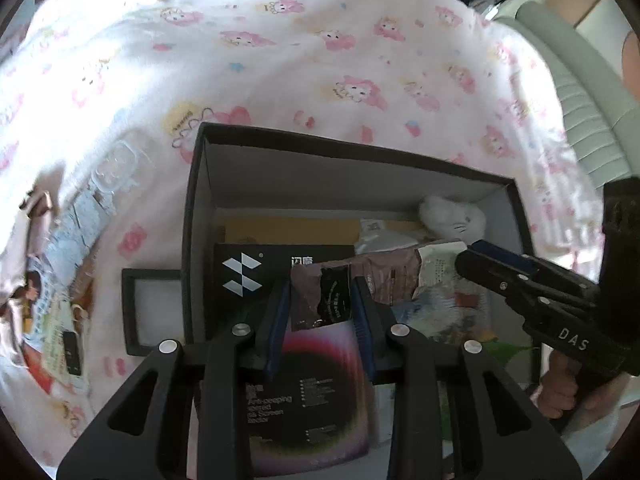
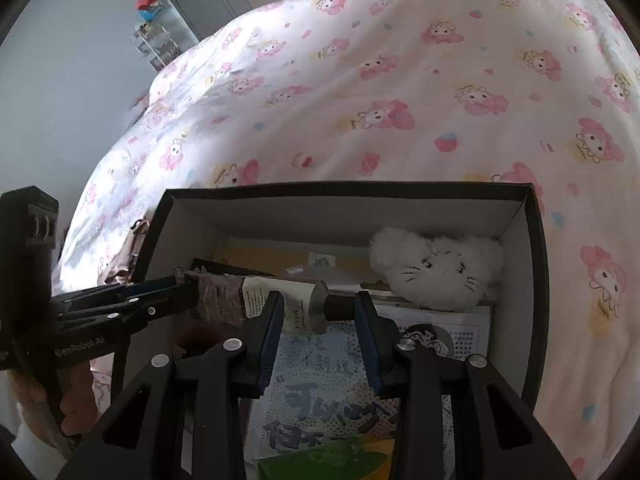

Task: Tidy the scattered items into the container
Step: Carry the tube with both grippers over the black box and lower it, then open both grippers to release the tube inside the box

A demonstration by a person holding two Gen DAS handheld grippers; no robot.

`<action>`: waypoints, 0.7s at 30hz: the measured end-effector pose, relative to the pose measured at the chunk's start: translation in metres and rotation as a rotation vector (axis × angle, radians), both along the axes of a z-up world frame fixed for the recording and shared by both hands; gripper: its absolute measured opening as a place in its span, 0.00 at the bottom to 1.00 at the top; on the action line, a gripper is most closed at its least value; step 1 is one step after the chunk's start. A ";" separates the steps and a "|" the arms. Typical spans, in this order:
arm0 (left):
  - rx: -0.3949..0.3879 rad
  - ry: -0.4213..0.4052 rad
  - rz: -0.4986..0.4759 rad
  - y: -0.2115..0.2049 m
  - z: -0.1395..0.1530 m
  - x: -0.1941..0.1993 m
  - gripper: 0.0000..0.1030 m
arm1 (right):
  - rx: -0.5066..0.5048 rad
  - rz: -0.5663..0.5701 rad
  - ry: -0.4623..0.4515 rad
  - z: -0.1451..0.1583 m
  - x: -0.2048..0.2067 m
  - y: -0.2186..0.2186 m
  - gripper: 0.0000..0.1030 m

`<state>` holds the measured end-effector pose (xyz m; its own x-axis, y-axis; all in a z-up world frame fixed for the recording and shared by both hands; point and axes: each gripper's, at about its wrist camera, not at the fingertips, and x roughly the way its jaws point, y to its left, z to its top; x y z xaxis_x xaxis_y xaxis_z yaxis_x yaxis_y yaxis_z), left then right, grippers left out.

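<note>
**Crinkled tube carried over the box by both grippers**

Crumpled mauve-and-white squeeze tube with a black cap (image 2: 256, 300) hangs level above the open black cardboard box with a white lining (image 1: 200, 184), which sits on the pink cartoon-print bed quilt (image 1: 320, 60). The left gripper (image 1: 322, 296) is clamped on its flattened tail; the right gripper (image 2: 318, 312) pinches the cap end, apparently so the limp tube cannot sag. Below lie a white plush cat toy (image 2: 436, 272) and printed packets. Other packets (image 1: 52, 300) remain on the quilt, left of the box.

Black box (image 1: 196, 200) on pink-print bed (image 1: 320, 60)
</note>
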<state>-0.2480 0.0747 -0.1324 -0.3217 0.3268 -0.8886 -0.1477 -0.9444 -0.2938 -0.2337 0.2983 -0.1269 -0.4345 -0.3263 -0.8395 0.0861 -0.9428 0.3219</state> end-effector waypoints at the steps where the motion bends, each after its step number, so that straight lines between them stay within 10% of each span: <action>1: -0.020 -0.003 0.000 0.002 -0.001 -0.001 0.29 | -0.001 -0.001 -0.007 -0.002 0.000 0.000 0.32; 10: -0.176 -0.009 -0.017 0.019 -0.007 -0.008 0.29 | -0.034 0.005 -0.053 -0.016 -0.005 0.001 0.32; 21: -0.101 -0.012 -0.072 0.019 0.007 0.010 0.29 | 0.001 -0.075 0.029 0.007 0.004 0.023 0.32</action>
<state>-0.2382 0.0934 -0.1258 -0.2901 0.2574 -0.9217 -0.2129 -0.9564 -0.2001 -0.2295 0.3217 -0.1197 -0.4818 -0.2906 -0.8267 0.0240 -0.9474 0.3190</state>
